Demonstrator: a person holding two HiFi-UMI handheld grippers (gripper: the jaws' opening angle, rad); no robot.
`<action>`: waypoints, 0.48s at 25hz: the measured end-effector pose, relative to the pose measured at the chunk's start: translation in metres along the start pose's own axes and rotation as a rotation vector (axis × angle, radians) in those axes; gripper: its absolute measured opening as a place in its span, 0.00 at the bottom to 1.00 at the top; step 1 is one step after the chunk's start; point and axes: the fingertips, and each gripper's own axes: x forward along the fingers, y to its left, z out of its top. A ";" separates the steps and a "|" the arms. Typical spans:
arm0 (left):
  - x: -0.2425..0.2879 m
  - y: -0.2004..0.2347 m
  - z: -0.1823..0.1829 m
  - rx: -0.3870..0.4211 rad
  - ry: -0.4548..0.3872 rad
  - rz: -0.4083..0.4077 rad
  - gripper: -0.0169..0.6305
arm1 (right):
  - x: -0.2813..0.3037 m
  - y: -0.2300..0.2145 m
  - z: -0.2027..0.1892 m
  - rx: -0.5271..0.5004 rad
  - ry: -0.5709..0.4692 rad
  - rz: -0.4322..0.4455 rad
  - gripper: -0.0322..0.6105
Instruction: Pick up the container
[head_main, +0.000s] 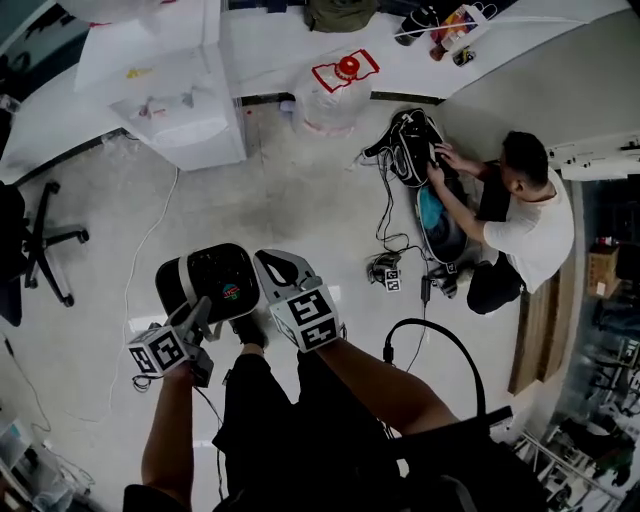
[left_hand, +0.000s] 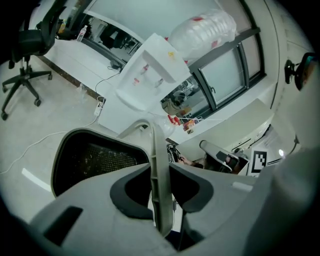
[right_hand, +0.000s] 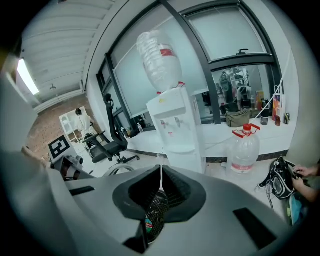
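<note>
The container (head_main: 214, 281) is a grey tub with a black mesh inside, and it hangs above the floor between both grippers. My left gripper (head_main: 203, 318) is shut on its near rim. In the left gripper view the thin grey wall (left_hand: 158, 180) stands pinched between the dark pads, with the black inside (left_hand: 95, 159) to the left. My right gripper (head_main: 270, 272) is shut on the right rim. The right gripper view shows that rim (right_hand: 160, 186) edge-on between the pads, above the mesh bottom (right_hand: 155, 212).
A white water dispenser (head_main: 176, 88) and a spare water bottle (head_main: 337, 93) stand by the counter. A person (head_main: 520, 222) crouches at the right over a black bag (head_main: 414, 146). Cables (head_main: 388, 268) lie on the floor, with an office chair (head_main: 32, 242) at the left.
</note>
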 end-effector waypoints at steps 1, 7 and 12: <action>-0.007 -0.011 0.001 -0.008 0.000 -0.017 0.17 | -0.007 0.003 0.007 -0.004 -0.004 0.002 0.07; -0.047 -0.062 0.027 -0.050 -0.040 -0.075 0.17 | -0.042 0.010 0.069 -0.036 -0.067 -0.002 0.07; -0.072 -0.098 0.047 -0.039 -0.061 -0.107 0.17 | -0.068 0.014 0.131 -0.058 -0.141 -0.009 0.07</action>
